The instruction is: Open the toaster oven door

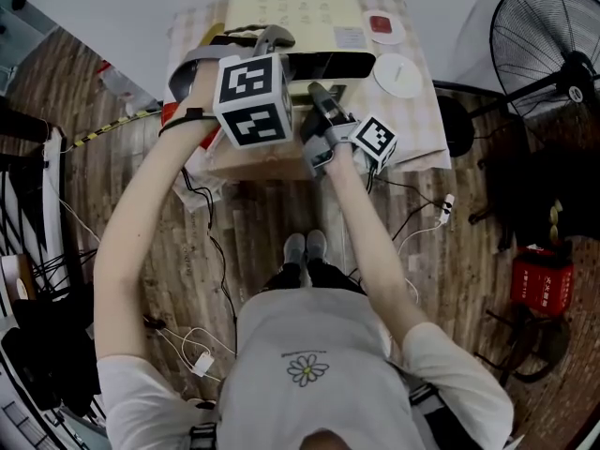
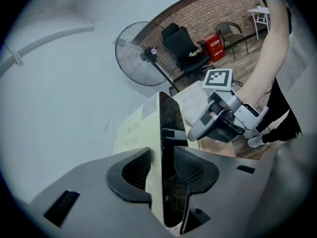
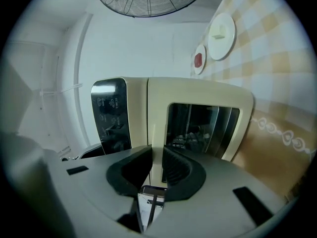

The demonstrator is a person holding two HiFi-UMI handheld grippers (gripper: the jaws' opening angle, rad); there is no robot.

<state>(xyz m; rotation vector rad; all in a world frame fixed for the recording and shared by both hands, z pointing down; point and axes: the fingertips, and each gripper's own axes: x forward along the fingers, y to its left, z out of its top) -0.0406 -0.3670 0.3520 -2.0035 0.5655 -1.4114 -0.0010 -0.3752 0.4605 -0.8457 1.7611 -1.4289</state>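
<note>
1 toaster oven (image 1: 295,12), 2 claws: left claw (image 2: 161,168) clamps its corner, right claw (image 3: 157,168) pinches the door (image 3: 198,90) edge; 1 fan (image 1: 548,36).

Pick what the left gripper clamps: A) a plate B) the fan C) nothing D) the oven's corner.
D: the left gripper has its jaws pressed on a corner of the oven, one on the cream side, one on the black front.

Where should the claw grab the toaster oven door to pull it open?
On the cream strip of the toaster oven door, between the glass window and the black control panel, coming straight from the front. That edge is thin enough to pinch; the glass is wide and flat.
</note>
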